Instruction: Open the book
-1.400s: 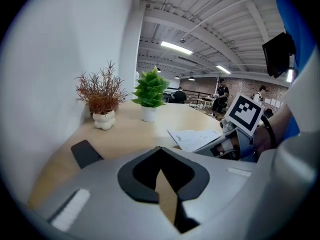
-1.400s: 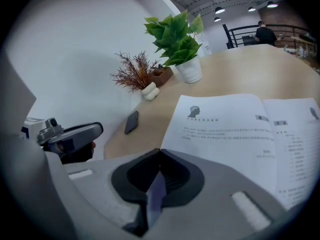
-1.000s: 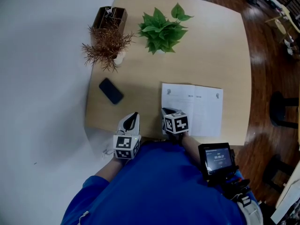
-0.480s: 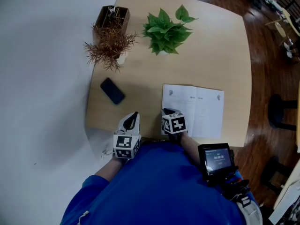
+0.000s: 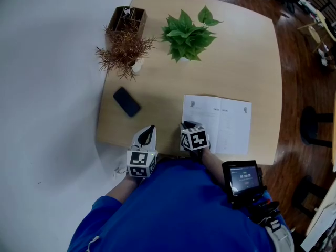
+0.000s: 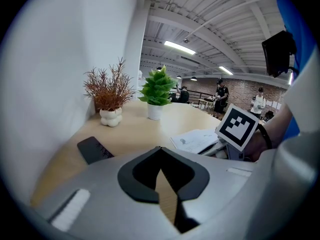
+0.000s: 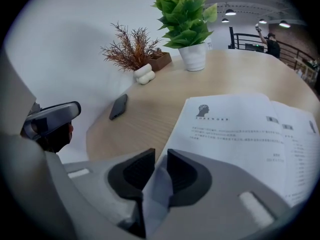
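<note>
The book (image 5: 218, 124) lies open and flat on the table (image 5: 236, 62), right of the middle and close to the near edge. Its spread runs left to right along that edge and its spine points away from the person.

Furthest left is a dark phone (image 5: 126, 102), well apart from the book and not part of this. Next comes the left gripper (image 5: 149, 130), at the table's near edge. Its jaws are together with nothing between them; only bare tabletop shows through the slit in its own view (image 6: 161, 154).

Just right of it, the right gripper (image 5: 186, 126) sits at the book's near left corner. Its own view shows the jaws narrowed onto a white sheet, the corner of the left-hand page (image 7: 159, 156). The printed spread (image 7: 250, 129) stretches ahead and to the right.

So the book lies wholly to the right of and beyond the right gripper, which is the nearer tool by far and stands between the left gripper and the book. The opening looks done. I judge that the next move is to let go of that corner, and the leaf should then settle flat.
</note>
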The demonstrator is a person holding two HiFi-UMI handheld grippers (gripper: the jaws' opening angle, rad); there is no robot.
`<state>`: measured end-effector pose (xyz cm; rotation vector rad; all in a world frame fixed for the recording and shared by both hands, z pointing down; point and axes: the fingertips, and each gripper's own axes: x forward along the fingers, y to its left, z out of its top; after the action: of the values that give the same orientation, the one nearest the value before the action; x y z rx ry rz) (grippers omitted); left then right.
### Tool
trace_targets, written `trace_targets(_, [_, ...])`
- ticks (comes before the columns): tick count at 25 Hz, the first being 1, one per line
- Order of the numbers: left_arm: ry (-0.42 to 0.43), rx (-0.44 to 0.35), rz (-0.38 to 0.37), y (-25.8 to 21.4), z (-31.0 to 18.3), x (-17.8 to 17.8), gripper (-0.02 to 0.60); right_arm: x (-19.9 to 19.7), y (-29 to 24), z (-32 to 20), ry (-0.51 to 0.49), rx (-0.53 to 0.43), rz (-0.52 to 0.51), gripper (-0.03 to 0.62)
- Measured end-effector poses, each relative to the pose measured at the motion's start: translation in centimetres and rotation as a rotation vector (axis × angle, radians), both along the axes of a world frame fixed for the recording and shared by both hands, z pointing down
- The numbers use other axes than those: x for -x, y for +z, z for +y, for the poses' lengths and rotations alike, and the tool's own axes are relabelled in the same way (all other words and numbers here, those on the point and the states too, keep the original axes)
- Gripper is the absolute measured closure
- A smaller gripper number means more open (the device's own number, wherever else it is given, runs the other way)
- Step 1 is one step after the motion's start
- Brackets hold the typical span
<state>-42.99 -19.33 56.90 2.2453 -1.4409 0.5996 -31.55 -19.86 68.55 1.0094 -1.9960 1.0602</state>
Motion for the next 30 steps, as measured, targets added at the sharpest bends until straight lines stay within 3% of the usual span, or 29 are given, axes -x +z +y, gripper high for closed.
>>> trace_targets(11, [0.015, -0.002, -0.007, -0.2, 0.3, -0.5, 0.575, 0.0, -0.5, 0.3, -0.011, 0.011, -0.043, 0.514])
trace_targets(21, [0.025, -0.016, -0.014, -0.3, 0.4, -1.2, 0.575, -0.3, -2.5, 0.5, -0.016, -0.047, -0.064, 0.514])
trace_targets(30, [0.081, -0.019, 0.026, -0.2, 0.5, -3.9, 0.575, -2.0, -4.8, 1.7, 0.021, -0.086, -0.090, 0.514])
